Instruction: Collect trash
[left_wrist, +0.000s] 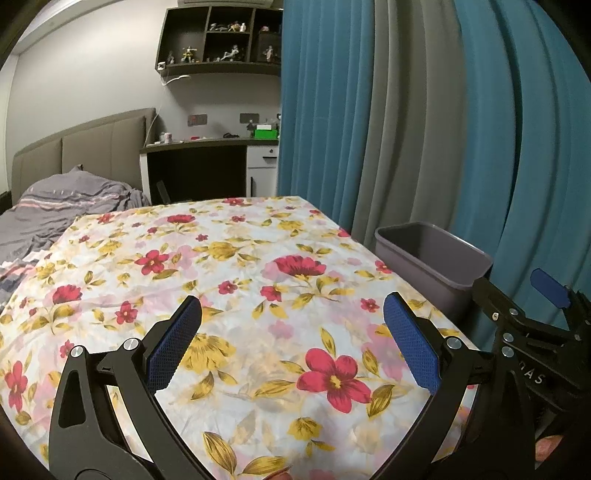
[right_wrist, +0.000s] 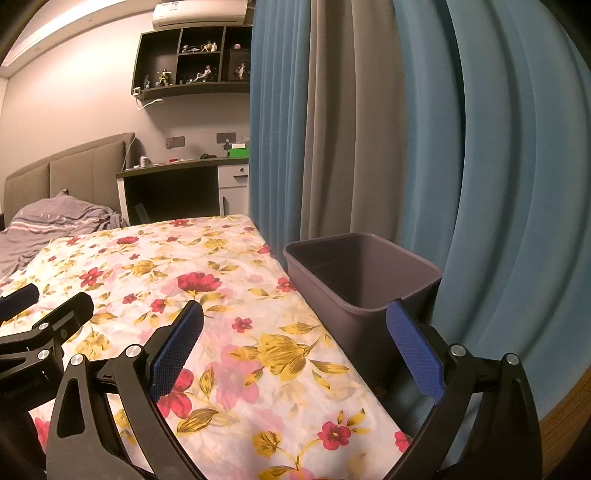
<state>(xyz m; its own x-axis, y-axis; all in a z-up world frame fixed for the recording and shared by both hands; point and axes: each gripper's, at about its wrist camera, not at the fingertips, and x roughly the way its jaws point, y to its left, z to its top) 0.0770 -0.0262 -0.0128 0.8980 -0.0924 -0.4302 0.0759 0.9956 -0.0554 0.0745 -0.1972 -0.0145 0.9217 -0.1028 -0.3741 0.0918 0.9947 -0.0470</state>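
Note:
A grey plastic bin (right_wrist: 364, 280) stands beside the right edge of a table covered with a floral cloth (right_wrist: 207, 295); its inside looks empty. The bin also shows in the left wrist view (left_wrist: 432, 258). My left gripper (left_wrist: 291, 336) is open and empty above the near part of the cloth (left_wrist: 240, 266). My right gripper (right_wrist: 295, 347) is open and empty over the table's right edge, just in front of the bin. No trash item shows on the cloth in either view.
Teal and grey curtains (right_wrist: 424, 147) hang right behind the bin. A bed with grey bedding (left_wrist: 55, 214) lies beyond the table on the left. A desk (left_wrist: 210, 162) and a wall shelf with figurines (left_wrist: 221, 40) stand at the back.

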